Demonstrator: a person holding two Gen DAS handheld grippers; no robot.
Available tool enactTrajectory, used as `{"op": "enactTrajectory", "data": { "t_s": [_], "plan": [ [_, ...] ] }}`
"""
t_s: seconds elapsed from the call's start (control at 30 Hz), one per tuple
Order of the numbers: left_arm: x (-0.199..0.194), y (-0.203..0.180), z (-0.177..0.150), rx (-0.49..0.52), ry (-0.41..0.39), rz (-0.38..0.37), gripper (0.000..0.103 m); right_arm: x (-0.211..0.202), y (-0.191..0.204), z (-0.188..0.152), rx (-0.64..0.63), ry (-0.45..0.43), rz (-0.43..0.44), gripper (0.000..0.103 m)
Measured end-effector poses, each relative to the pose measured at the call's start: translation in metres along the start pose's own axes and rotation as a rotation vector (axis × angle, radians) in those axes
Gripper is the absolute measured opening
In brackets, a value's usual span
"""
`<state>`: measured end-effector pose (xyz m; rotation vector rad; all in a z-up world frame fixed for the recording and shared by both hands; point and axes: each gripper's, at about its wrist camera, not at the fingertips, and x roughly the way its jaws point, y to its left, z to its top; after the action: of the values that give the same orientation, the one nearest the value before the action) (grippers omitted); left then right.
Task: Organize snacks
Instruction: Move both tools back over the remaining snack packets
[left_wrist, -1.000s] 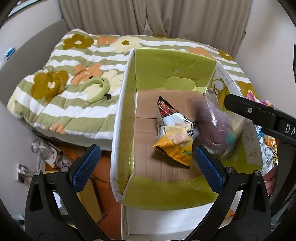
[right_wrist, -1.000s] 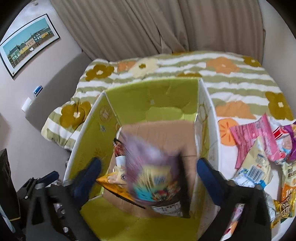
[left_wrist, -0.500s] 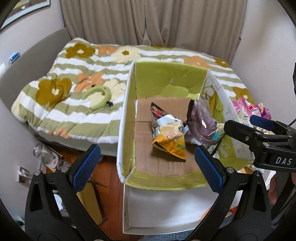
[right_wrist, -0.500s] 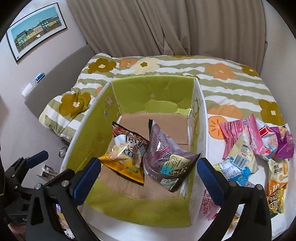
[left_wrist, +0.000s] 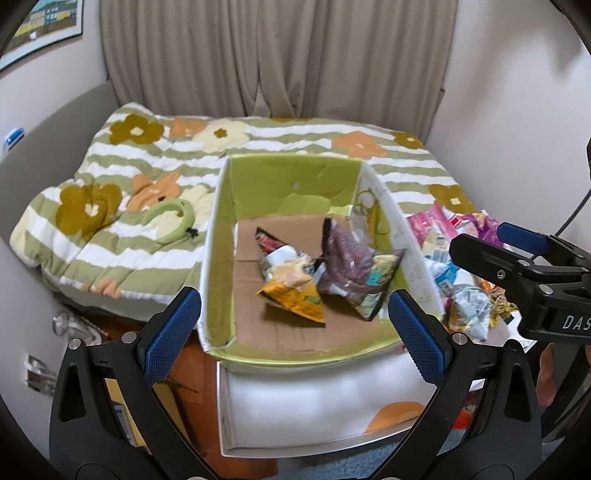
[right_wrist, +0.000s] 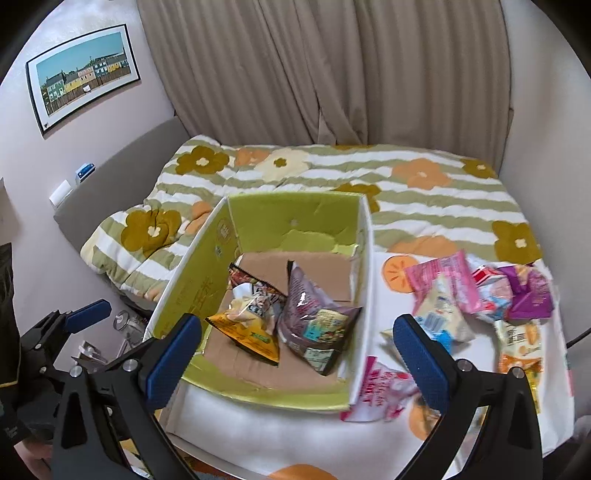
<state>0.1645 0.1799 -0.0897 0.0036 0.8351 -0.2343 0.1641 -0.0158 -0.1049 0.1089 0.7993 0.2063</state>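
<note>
An open cardboard box (left_wrist: 218, 236) (right_wrist: 192, 280) with green inner walls stands on the bed. On its floor lie a purple snack bag (left_wrist: 354, 273) (right_wrist: 314, 321) and an orange-yellow snack bag (left_wrist: 291, 288) (right_wrist: 247, 328), side by side. Several loose snack packets (right_wrist: 476, 295) (left_wrist: 443, 240) lie on the bedcover right of the box. My left gripper (left_wrist: 291, 332) hangs open in front of the box's near wall, holding nothing. My right gripper (right_wrist: 295, 350) is open and empty above the box's near right corner; it also shows in the left wrist view (left_wrist: 517, 254).
The bed carries a green-striped flower quilt (right_wrist: 424, 192) and a green neck-shaped item (left_wrist: 173, 218). Curtains (right_wrist: 332, 74) hang behind, and a framed picture (right_wrist: 81, 77) is on the left wall. Clutter sits on the wooden floor (left_wrist: 74, 325) left of the box.
The purple bag, blurred between the right gripper's fingers a second ago, dropped into the box and now rests there. Both grippers have drawn back and up from the box.
</note>
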Motion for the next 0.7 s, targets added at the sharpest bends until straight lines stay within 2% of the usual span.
{"op": "enactTrajectory", "data": {
  "t_s": [0.2, 0.37, 0.5, 0.7],
  "plan": [
    [-0.016, -0.038, 0.004, 0.032, -0.046, -0.037, 0.101, -0.037, -0.026, -0.004, 0.019, -0.058, -0.032, 0.103],
    [-0.011, -0.091, 0.004, 0.043, -0.027, -0.062, 0.101, -0.061, -0.063, -0.011, 0.043, -0.083, -0.063, 0.103],
    [-0.003, -0.138, 0.001, 0.028, -0.002, -0.086, 0.101, -0.077, -0.108, -0.019, 0.057, -0.063, -0.091, 0.103],
    [0.018, -0.211, -0.013, 0.017, 0.051, -0.087, 0.101, -0.097, -0.198, -0.041, 0.099, -0.021, -0.100, 0.103]
  ]
}}
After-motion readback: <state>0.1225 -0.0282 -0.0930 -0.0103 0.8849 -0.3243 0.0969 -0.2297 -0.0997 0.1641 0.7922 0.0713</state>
